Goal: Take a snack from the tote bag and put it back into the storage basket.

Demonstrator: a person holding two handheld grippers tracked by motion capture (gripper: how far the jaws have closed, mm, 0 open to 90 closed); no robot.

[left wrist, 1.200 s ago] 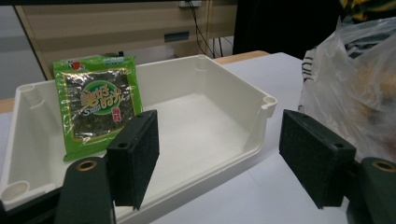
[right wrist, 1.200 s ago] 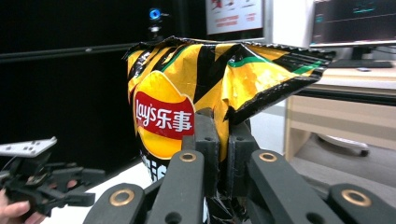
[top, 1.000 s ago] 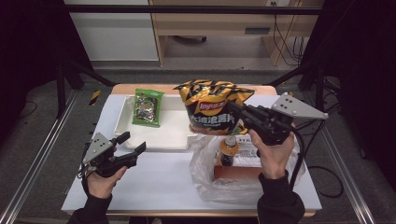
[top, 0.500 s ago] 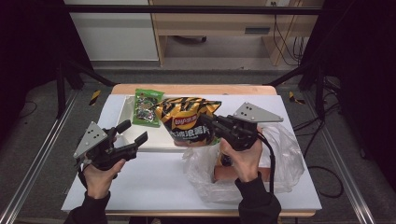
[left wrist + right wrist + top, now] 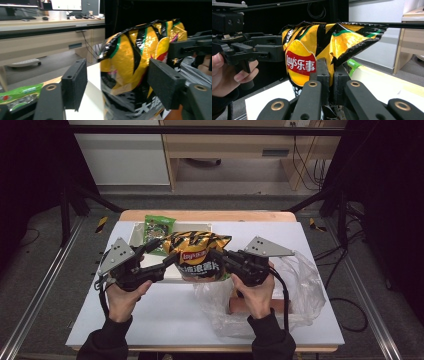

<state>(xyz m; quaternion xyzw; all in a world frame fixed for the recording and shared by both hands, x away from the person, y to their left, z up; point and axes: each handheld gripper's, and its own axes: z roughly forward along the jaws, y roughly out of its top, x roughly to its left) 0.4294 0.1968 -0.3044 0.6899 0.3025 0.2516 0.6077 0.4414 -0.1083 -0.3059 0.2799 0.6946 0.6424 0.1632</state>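
Observation:
A yellow and black Lay's chip bag (image 5: 200, 255) hangs upright above the table, over the white tray's right edge. My right gripper (image 5: 220, 257) is shut on the bag's right side; in the right gripper view its jaws (image 5: 331, 80) pinch the bag (image 5: 312, 50) near a crumpled fold. My left gripper (image 5: 165, 254) is open at the bag's left side. In the left gripper view its two pads (image 5: 75, 82) stand wide apart, with the bag (image 5: 135, 50) between them, untouched. The left gripper (image 5: 268, 52) faces the bag from the far side.
A white tray (image 5: 136, 232) lies at the table's back left with a green snack packet (image 5: 159, 227) on it. A crumpled clear plastic bag (image 5: 300, 285) with a brown box (image 5: 240, 306) inside lies at the right. A wooden desk stands beyond the table.
My right gripper has carried the chip bag left, from above the plastic bag to the tray's edge. My left gripper has risen and moved right until its open jaws flank the bag.

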